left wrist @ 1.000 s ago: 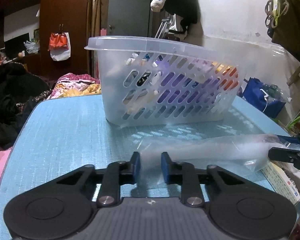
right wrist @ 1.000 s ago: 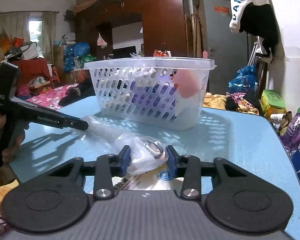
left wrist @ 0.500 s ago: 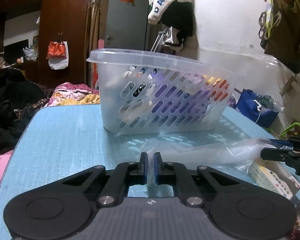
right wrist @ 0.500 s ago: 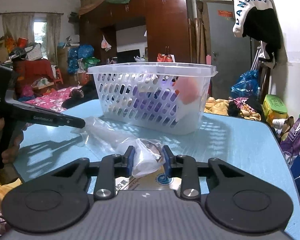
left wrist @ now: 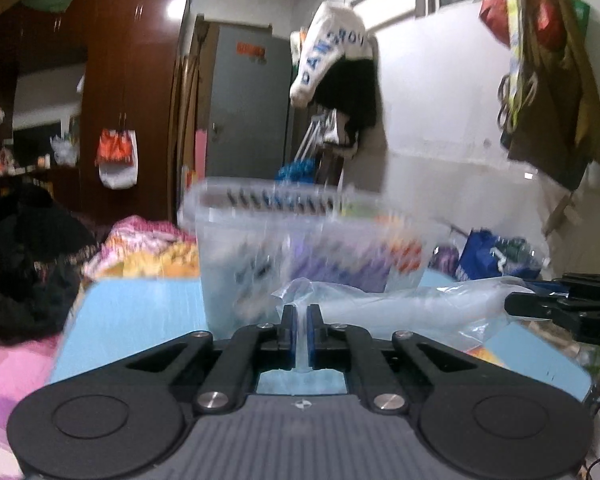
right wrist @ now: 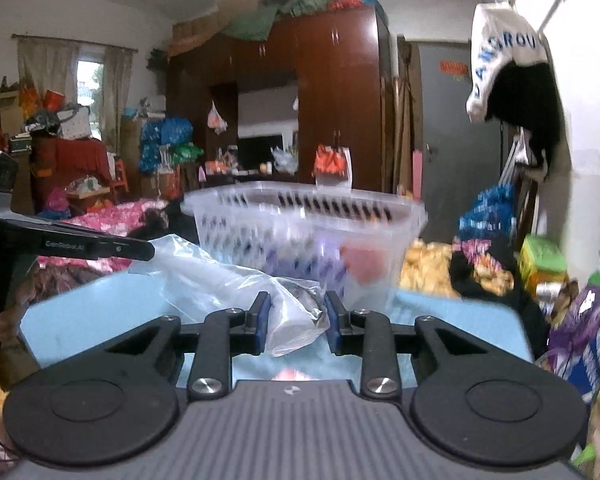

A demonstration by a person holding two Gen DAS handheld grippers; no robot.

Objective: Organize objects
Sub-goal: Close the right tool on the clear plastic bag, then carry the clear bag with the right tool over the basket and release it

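A clear plastic bag (left wrist: 400, 304) with a pale roll inside hangs between both grippers above the blue table (left wrist: 132, 312). My left gripper (left wrist: 299, 314) is shut on one thin end of the bag. My right gripper (right wrist: 294, 312) is shut on the bag's bunched other end (right wrist: 296, 316). The left gripper also shows at the left in the right wrist view (right wrist: 100, 246), and the right gripper shows at the right in the left wrist view (left wrist: 560, 308). A translucent slotted basket (right wrist: 300, 232) with several items inside stands on the table just beyond the bag.
A flat printed packet (left wrist: 484, 354) lies on the table under the bag. Bags and packets (right wrist: 580, 300) crowd the floor off the table's right edge. Clothes and bedding (left wrist: 140, 248) lie beyond the far left edge. A wardrobe (right wrist: 332, 100) stands at the back.
Both grippers have lifted the bag off the table and carried it up toward the basket. One second ago both were open around its ends; they closed on it.
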